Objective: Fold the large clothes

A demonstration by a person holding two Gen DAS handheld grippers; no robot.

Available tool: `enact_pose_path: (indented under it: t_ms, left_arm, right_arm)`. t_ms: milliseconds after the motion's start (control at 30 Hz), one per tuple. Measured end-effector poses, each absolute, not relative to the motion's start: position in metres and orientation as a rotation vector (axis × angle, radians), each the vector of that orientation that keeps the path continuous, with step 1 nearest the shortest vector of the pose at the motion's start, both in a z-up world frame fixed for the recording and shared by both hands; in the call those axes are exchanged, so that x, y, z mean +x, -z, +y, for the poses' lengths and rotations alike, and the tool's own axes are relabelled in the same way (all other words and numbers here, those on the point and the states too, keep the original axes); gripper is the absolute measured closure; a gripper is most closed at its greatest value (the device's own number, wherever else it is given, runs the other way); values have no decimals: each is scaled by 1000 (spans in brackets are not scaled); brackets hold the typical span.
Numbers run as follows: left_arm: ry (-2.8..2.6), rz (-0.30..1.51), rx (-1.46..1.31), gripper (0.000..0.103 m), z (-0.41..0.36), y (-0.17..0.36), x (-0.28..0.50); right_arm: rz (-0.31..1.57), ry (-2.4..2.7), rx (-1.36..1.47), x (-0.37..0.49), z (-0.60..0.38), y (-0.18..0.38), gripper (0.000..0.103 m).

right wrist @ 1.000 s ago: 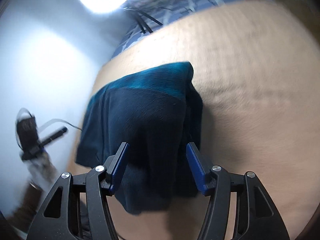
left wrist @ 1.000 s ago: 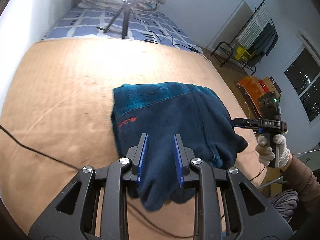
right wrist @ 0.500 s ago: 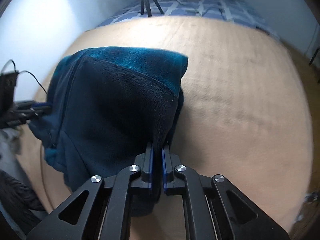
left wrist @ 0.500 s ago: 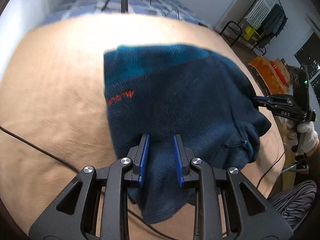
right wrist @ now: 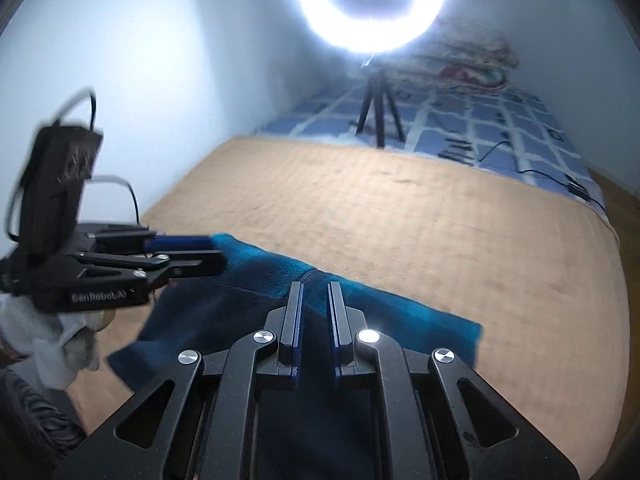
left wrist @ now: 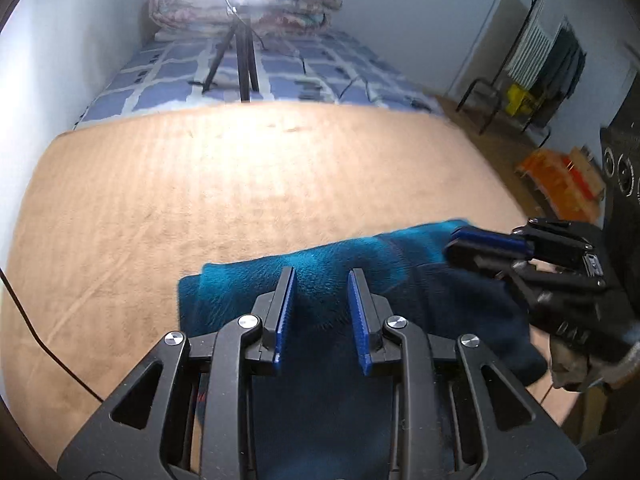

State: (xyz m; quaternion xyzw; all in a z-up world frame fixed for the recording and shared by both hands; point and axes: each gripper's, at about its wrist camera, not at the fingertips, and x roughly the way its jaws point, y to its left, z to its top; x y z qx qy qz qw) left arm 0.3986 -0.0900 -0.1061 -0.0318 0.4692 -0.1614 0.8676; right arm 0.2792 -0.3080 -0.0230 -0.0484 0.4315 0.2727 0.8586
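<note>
A dark blue fleece garment with a teal band (left wrist: 328, 268) lies folded on the tan blanket (left wrist: 200, 200). My left gripper (left wrist: 322, 280) is low over the garment's near part, its jaws apart with fleece between and under them. My right gripper (right wrist: 314, 292) sits over the same garment (right wrist: 400, 312), its jaws narrowly parted with a fold of fleece between them. Each gripper shows in the other's view: the right one (left wrist: 484, 244) at the garment's right end, the left one (right wrist: 188, 252) at its left end.
A ring light on a tripod (left wrist: 242, 60) stands on the blue checked bedding (left wrist: 300, 76) beyond the blanket. A wall runs along the left. A clothes rack (left wrist: 540, 60) and an orange crate (left wrist: 560, 180) stand to the right. A black cable (left wrist: 24, 312) crosses the blanket's left side.
Both grippers have dropped low over the garment and tilted up toward the room. The right gripper, shut half a second ago, now shows a narrow gap. The left jaws stay apart.
</note>
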Motion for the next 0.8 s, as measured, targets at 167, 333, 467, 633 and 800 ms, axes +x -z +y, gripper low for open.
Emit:
enact_pose_path:
  t_ms: [167,333,467,633,800]
  left_arm:
    - [323,1064,-100,72,-81,161,413]
    - [333,1045,-78,71,-82,178,416]
    - [334,1014,-109,71,-69,149,404]
    - [332,976,-108,71,-45,125,359]
    - [325,1059,-69,71,-40,153,336]
  right_arm:
    - [1035,-570,-142,280,-304,69,93]
    - [1067,-541,-171,281,-301,99,96]
    - [1052,-549,-161,280,-308,74,96]
    - [1017,-557,-114,242,-338,47,93]
    - [1080,-560,-94,220,-353,66,93]
